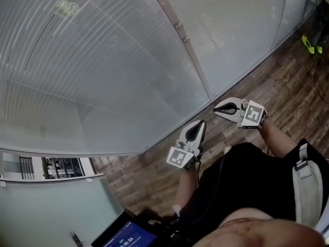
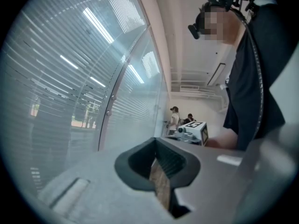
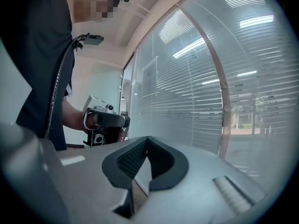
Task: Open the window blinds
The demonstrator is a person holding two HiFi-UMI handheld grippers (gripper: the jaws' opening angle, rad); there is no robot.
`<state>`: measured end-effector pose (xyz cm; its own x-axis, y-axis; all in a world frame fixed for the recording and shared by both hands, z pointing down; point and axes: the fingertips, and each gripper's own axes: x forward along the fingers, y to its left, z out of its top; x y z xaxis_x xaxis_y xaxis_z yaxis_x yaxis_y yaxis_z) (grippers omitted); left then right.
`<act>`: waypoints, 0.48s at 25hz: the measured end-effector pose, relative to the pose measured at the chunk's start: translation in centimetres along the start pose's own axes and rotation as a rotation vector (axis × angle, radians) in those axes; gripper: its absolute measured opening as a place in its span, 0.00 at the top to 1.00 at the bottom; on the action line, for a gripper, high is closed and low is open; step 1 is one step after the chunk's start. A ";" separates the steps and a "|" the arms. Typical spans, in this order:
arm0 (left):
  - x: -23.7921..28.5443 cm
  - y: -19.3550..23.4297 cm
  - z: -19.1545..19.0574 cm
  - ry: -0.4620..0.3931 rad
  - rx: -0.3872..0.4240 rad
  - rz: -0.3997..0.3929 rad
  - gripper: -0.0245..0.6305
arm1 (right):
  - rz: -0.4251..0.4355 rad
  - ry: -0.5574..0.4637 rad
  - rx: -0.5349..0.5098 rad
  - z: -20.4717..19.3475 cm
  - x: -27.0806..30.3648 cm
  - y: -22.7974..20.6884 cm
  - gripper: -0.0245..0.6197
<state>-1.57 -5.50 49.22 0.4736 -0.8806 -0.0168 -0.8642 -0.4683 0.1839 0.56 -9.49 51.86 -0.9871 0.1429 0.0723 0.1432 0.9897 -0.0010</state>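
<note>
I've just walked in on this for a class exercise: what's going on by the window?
A person stands on the wooden floor beside a big window, holding a gripper in each hand. The left gripper and right gripper are held low near the glass, jaws together and empty. Neither touches the blinds, which hang down across the glass, so opening them has not yet begun.

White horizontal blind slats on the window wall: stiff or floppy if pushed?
Likely light and floppy: the white horizontal blind slats look thin and closely stacked, so they would probably flex and sway. Probably easy to kink, being so thin. Ceiling-light reflections lie across them, so they may sit behind glass; a push might meet only the pane.
</note>
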 end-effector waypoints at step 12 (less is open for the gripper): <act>2.5 0.8 0.0 0.003 0.017 0.016 0.96 | 0.000 -0.015 -0.024 0.0 -1.2 -2.8 0.95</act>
<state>-1.03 -8.05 49.36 0.4602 -0.8878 -0.0109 -0.8744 -0.4553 0.1676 1.37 -12.40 51.74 -0.9880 0.1432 0.0575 0.1448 0.9892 0.0232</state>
